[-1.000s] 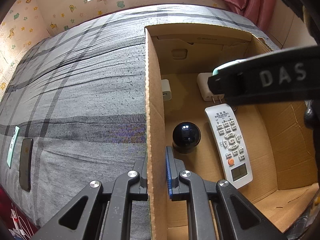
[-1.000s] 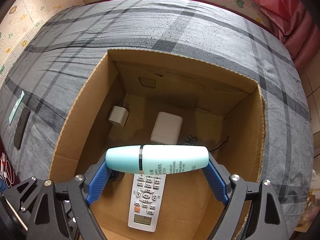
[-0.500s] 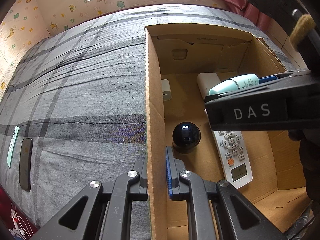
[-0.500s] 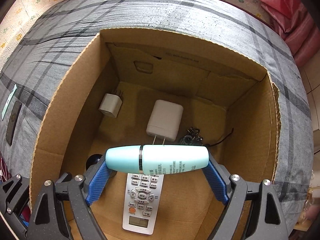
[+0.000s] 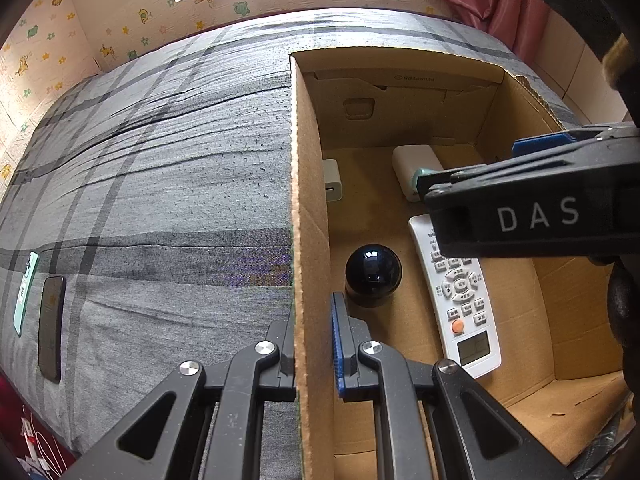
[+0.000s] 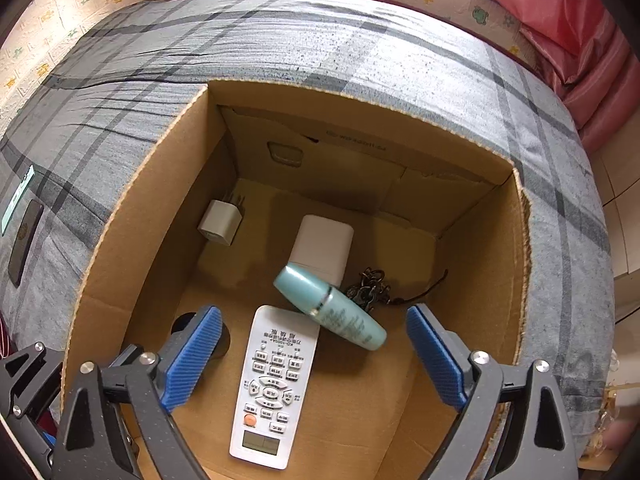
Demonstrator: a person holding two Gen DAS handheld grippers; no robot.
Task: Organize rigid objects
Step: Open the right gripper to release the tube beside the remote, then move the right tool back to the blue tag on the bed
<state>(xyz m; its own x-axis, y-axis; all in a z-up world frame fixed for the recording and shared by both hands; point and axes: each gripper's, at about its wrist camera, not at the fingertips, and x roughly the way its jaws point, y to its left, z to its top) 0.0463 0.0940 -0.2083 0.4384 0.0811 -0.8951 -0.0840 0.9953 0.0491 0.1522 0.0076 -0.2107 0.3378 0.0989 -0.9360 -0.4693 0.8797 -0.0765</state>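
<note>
Bottle [image 6: 330, 307]: teal, inside the box [image 6: 132, 240], clear of both pads, slightly blurred.
Axis: long axis runs diagonally, cap end toward the far-left, over the big charger [image 6: 322, 247], other end toward the near-right.
Neighbours: remote [image 6: 270, 388] just beside its left (long axis near to far), keys [image 6: 370, 288] behind it.
Right gripper [image 6: 314, 360]: jaws opening, wide apart, nothing pressed between them.
Left gripper [image 5: 313, 344]: clamped on the box's left wall.
Elsewhere: black ball [image 5: 373, 270], small charger [image 6: 221, 222].
</note>
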